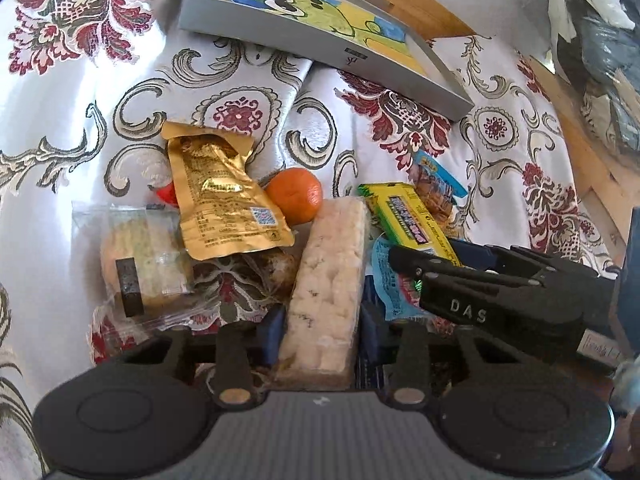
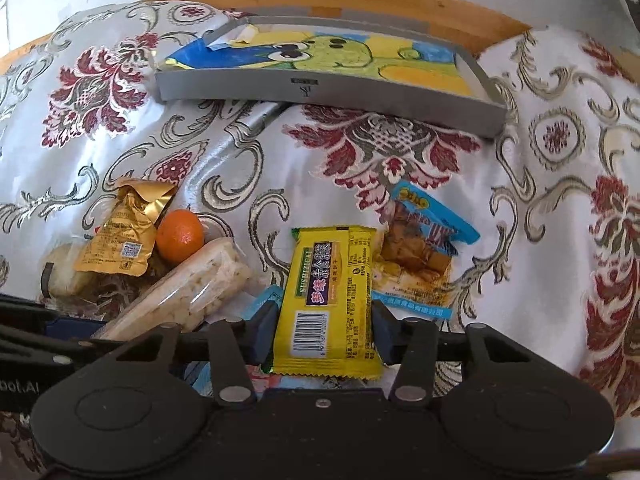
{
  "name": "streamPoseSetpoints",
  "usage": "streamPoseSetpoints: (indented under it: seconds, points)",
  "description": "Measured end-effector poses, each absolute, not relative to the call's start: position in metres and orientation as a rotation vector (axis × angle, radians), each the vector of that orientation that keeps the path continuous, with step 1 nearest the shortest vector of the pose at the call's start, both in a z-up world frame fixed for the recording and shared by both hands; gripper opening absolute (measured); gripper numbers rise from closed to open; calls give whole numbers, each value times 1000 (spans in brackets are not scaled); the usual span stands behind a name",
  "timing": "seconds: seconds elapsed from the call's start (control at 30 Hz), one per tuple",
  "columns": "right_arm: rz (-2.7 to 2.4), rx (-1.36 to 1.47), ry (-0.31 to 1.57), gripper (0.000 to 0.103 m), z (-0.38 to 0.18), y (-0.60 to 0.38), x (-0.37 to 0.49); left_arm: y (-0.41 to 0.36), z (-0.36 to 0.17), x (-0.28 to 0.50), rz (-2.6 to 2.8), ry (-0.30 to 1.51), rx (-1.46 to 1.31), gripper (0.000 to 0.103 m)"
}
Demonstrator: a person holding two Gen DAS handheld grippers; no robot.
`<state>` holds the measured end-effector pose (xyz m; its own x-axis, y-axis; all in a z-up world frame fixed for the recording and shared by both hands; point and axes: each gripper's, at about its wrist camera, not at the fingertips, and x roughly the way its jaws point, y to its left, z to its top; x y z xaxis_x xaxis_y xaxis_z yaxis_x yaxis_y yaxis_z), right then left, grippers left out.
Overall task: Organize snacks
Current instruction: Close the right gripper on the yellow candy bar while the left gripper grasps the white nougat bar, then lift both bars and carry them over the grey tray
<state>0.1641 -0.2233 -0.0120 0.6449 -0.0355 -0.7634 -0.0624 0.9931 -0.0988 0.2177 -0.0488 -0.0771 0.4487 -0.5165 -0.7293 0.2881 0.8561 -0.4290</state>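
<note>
Two grippers work a pile of snacks on a floral cloth (image 2: 360,148), with a grey tray (image 2: 320,92) lying farther back, well apart from the pile; a cartoon sheet lines its floor and no snack lies in it. Left of the pile, a clear-wrapped cake (image 1: 140,260) lies flat, with a gold pouch (image 1: 224,200) tilted over its upper corner. Just beside the pouch sits an orange (image 1: 294,196), touching the pouch's right edge. The left gripper (image 1: 320,332) has its blue pads at either side of a rice bar (image 1: 332,272) in clear wrap; the pads sit against the wrapper, fingers narrowed onto it, and the bar's far end points toward the orange. To the right, the right gripper (image 2: 324,332) straddles a yellow packet (image 2: 328,300), its pads pressed on both long edges, barcode end nearest the camera. The packet lies over a blue-trimmed wrapper (image 2: 412,300), whether resting on it or lifted clear cannot be told. Touching that wrapper's upper edge is a blue packet (image 2: 428,232) showing brown pieces. In the left wrist view, the right gripper's black body crosses in from the right, over the yellow packet.
</note>
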Motion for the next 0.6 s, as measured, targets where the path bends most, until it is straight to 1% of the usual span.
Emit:
streamPoseSetpoints:
  seconds: [0.03,0.13,0.37,0.6]
  points:
    - [19,-140,863,50,-12,-221,163,-49,-76,217,-506,987,-264,39]
    - [25,-212,840,50,-12,-214,161,-50,-73,216,-518,976,-271,37]
    - [25,-436,751,49,-15,-197,153,-54,-70,213,-502,966,-256,36]
    - [27,-522,689,49,-13,-193,151,-53,-68,212,-527,963,-271,36]
